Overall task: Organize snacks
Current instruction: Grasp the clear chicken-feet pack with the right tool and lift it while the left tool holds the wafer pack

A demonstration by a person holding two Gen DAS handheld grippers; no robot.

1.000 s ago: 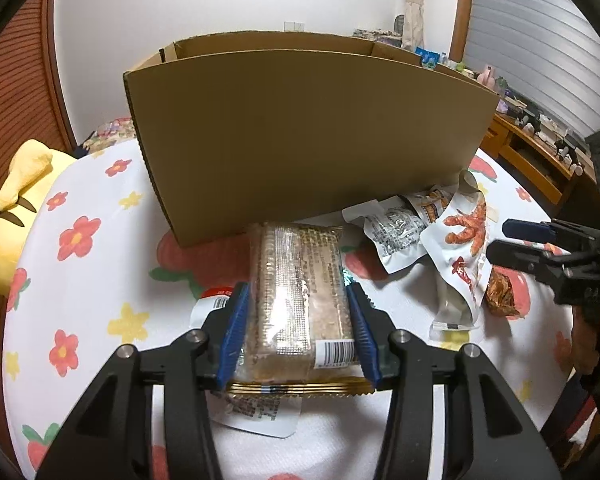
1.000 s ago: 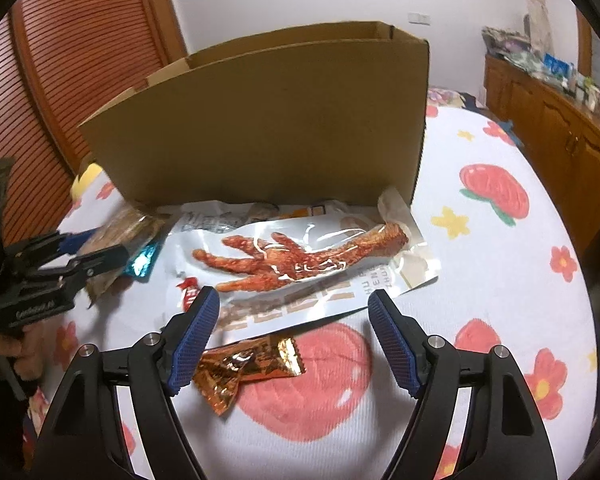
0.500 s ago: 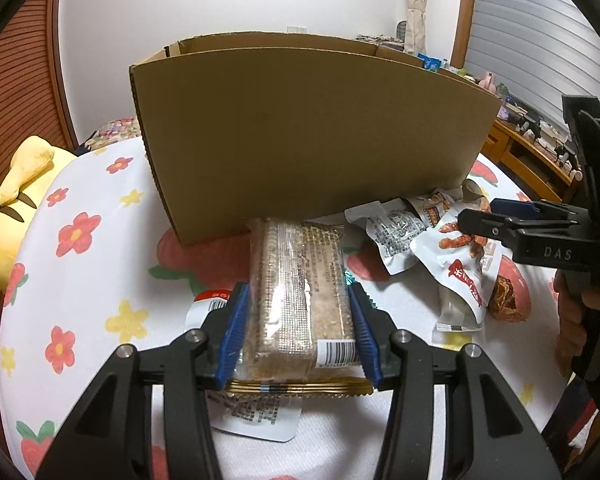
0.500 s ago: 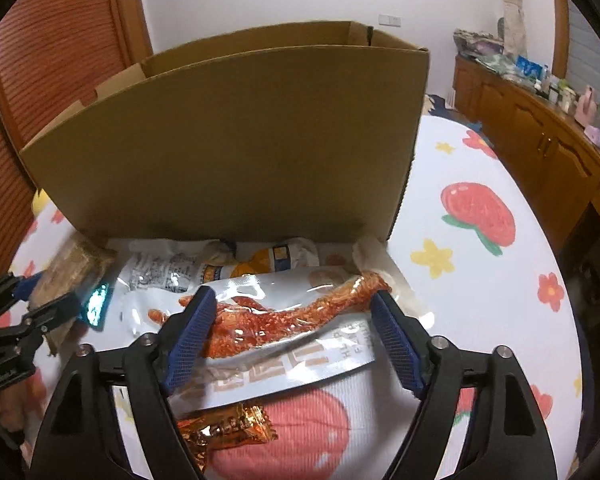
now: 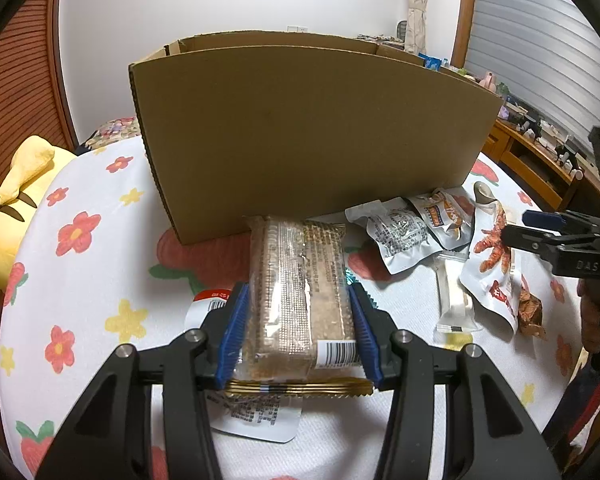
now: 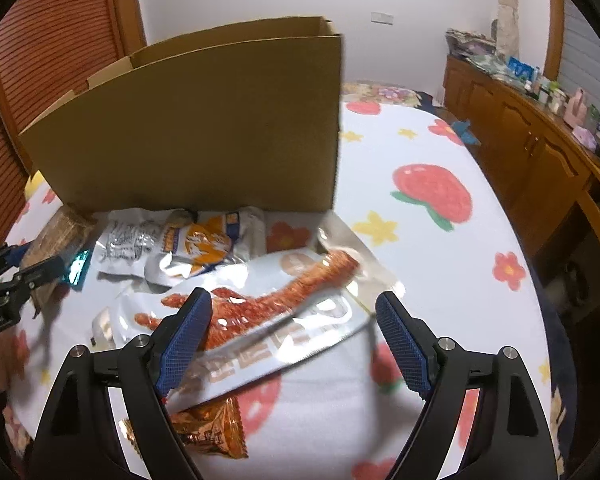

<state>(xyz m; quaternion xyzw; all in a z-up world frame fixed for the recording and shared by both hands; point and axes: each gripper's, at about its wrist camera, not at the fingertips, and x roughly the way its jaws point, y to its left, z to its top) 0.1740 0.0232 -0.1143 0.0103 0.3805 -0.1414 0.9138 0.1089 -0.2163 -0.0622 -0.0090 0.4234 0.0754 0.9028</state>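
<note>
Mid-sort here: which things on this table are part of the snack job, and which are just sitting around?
Job: cracker pack, chicken-foot pouch, two silver pouches, orange wrapper, cardboard box.
Lying about: yellow plush toy, sideboard clutter.

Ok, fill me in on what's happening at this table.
A person with a gripper in each hand is sorting snacks beside a cardboard box. The left gripper is clamped on a clear-wrapped cracker pack, low over the flowered tablecloth. The right gripper has just been opening its jaws, which straddle a chicken-foot pouch without pressing it. More packets lie along the box's front.
</note>
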